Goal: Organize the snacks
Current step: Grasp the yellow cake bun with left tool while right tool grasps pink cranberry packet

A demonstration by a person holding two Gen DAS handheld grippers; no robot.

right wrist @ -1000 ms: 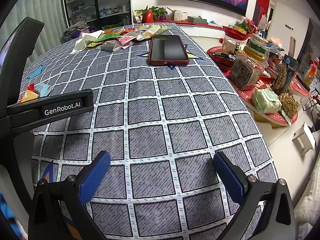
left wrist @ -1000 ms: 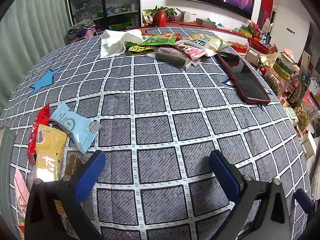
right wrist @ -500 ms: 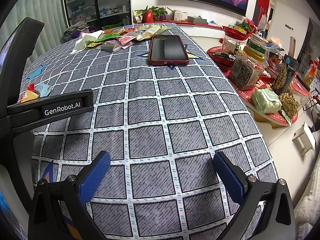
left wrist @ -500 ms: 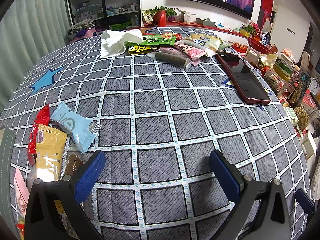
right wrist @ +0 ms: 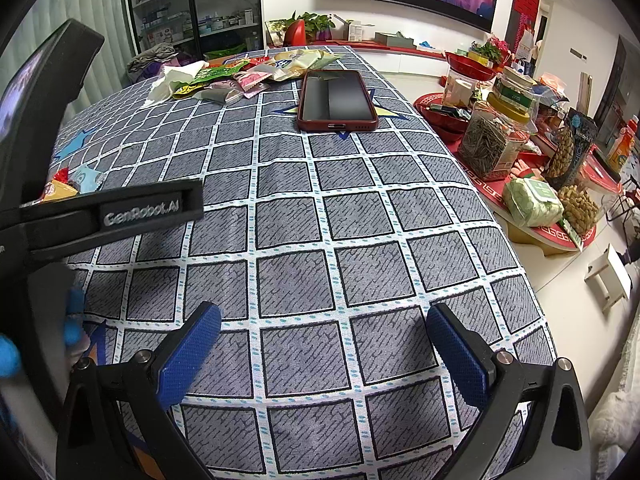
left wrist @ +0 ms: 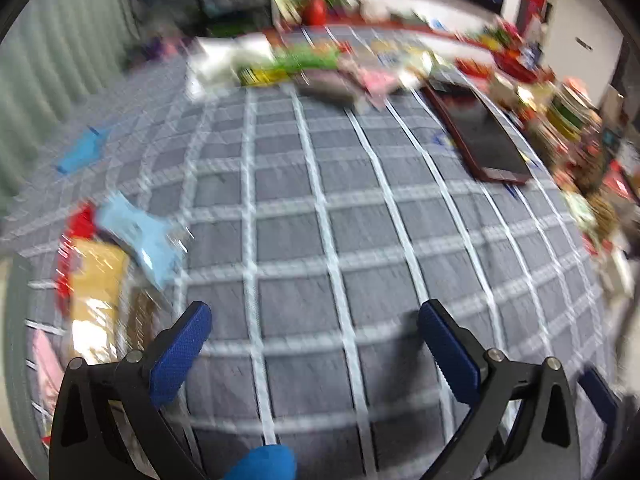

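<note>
A pile of snack packets [right wrist: 248,72] lies at the far end of the grey checked tablecloth [right wrist: 320,220]; it also shows blurred in the left wrist view [left wrist: 320,72]. A second group lies at the near left: a light blue packet [left wrist: 140,236], a yellow packet [left wrist: 96,292] and a red one [left wrist: 78,220]. My left gripper [left wrist: 316,320] is open and empty over bare cloth, right of that group. My right gripper [right wrist: 324,328] is open and empty above the cloth near the front edge.
A phone in a red case [right wrist: 336,100] lies on the cloth's far right. A white tissue [right wrist: 172,80] lies beside the far pile. The left gripper's body [right wrist: 100,216] crosses the right wrist view. Jars and bags of snacks [right wrist: 496,140] stand on a side table right.
The left wrist view has become motion-blurred; the left gripper is moving, shifted slightly. Both grippers remain open and the right one has not moved.
</note>
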